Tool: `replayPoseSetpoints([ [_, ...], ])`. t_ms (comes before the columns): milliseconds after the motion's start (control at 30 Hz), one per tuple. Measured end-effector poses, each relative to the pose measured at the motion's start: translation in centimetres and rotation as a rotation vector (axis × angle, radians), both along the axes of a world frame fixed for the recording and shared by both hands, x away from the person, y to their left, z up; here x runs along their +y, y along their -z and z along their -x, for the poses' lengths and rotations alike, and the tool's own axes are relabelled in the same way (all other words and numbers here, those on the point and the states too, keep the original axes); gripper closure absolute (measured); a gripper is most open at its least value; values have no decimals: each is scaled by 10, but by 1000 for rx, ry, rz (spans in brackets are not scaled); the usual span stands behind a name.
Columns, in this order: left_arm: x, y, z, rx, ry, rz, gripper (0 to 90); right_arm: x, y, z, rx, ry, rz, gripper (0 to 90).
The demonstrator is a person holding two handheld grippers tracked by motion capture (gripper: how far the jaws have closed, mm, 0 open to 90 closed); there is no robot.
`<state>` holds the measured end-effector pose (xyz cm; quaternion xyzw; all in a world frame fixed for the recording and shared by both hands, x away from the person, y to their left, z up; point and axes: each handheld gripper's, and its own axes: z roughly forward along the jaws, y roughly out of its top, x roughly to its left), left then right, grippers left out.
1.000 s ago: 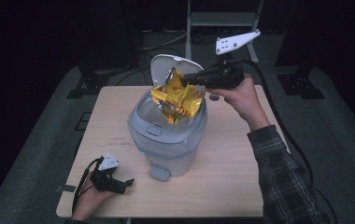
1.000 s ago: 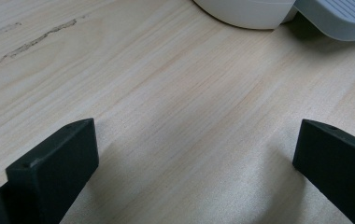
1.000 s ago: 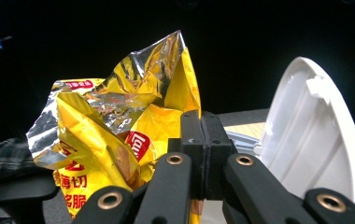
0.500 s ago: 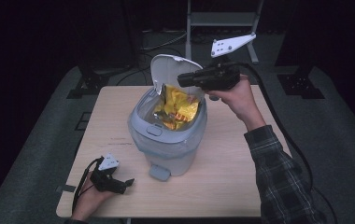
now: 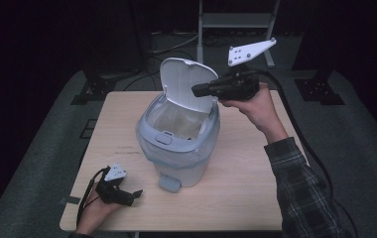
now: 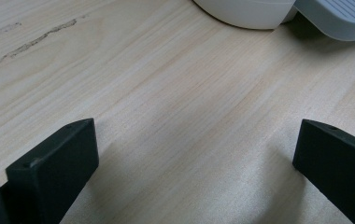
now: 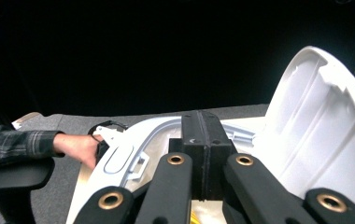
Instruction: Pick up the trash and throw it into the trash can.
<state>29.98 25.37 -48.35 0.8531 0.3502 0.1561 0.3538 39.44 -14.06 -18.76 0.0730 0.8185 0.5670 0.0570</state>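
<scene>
Your right gripper hovers over the open bin mid-table, jaws pressed together, empty. Your left gripper rests near-left on the table, jaws wide apart, empty.

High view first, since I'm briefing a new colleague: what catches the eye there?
The pale blue-grey plastic pedal bin in the middle of the light wooden table, its white lid standing open. Just right of the lid, the black right gripper is held over the bin's rim, jaws together. The left gripper rests open at the table's near left corner.
</scene>
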Motion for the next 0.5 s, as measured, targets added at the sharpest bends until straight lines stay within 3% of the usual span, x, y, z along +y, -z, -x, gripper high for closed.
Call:
replayPoseSetpoints([
  [500,0,0,0,0,-2,1,0,-45,15,-3,28,66,-24,900],
])
